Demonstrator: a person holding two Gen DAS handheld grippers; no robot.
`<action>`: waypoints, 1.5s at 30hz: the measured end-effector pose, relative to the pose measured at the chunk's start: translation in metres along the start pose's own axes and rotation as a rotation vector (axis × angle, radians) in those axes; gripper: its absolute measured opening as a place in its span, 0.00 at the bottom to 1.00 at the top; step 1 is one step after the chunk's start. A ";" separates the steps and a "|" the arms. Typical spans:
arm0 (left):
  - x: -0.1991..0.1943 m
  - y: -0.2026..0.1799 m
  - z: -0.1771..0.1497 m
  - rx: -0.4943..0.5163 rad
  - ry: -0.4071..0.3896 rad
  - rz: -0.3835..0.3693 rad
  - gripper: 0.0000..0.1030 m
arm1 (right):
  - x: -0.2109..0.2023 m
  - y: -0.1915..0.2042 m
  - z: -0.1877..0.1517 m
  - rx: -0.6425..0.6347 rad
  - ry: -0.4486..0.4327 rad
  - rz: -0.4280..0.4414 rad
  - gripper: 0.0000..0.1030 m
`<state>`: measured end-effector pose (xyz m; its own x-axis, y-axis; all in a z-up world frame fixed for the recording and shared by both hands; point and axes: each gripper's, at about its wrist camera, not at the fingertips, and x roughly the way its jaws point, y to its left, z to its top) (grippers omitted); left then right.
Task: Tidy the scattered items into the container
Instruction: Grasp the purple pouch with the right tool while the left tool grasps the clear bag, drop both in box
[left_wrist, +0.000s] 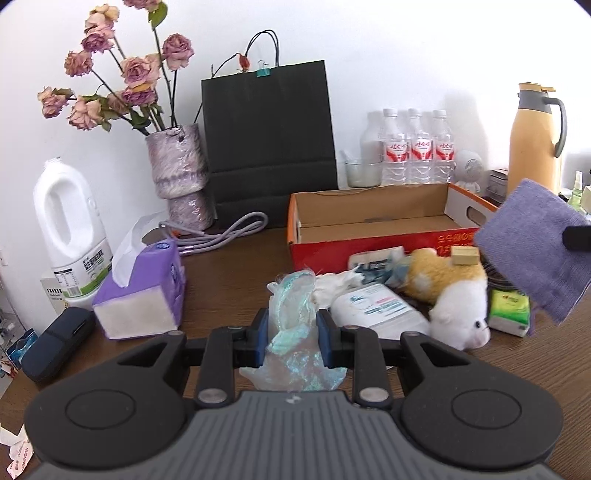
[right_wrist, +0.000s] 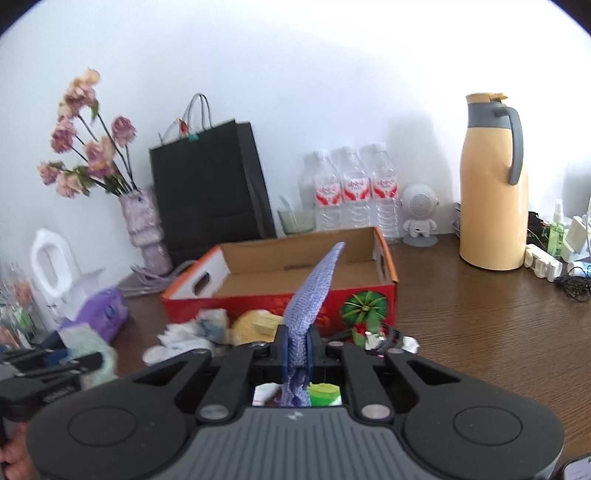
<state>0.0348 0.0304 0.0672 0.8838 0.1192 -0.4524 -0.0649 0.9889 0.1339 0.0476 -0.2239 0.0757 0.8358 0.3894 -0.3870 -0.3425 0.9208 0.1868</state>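
My left gripper (left_wrist: 291, 325) is shut on a crumpled iridescent plastic wrapper (left_wrist: 291, 314), held above the table in front of the red cardboard box (left_wrist: 373, 221). My right gripper (right_wrist: 297, 343) is shut on a purple cloth (right_wrist: 314, 291), lifted near the box's (right_wrist: 280, 295) front wall; the cloth also shows in the left wrist view (left_wrist: 539, 251). Loose items lie before the box: a yellow and white plush toy (left_wrist: 450, 291), a white wipes pack (left_wrist: 376, 306), a green tissue pack (left_wrist: 509, 310) and white crumpled paper (left_wrist: 336, 284).
A purple tissue box (left_wrist: 144, 291), white jug (left_wrist: 70, 236), flower vase (left_wrist: 181, 177), black paper bag (left_wrist: 269, 136), three water bottles (left_wrist: 417, 147), a yellow thermos (right_wrist: 491, 184), a small white speaker (right_wrist: 419, 218) and a dark case (left_wrist: 55, 343) ring the wooden table (right_wrist: 480, 314).
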 end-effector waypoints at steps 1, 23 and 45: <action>-0.001 -0.002 0.002 -0.001 -0.002 0.002 0.27 | -0.002 0.005 -0.002 -0.017 -0.007 0.009 0.07; 0.129 -0.014 0.155 -0.061 0.023 -0.101 0.27 | 0.098 -0.041 0.134 0.137 -0.016 0.091 0.07; 0.296 -0.047 0.158 0.092 0.351 -0.017 0.55 | 0.299 -0.057 0.126 0.150 0.407 -0.292 0.56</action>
<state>0.3727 0.0048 0.0665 0.6705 0.1421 -0.7282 0.0040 0.9808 0.1951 0.3713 -0.1624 0.0630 0.6425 0.1219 -0.7565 -0.0301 0.9905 0.1340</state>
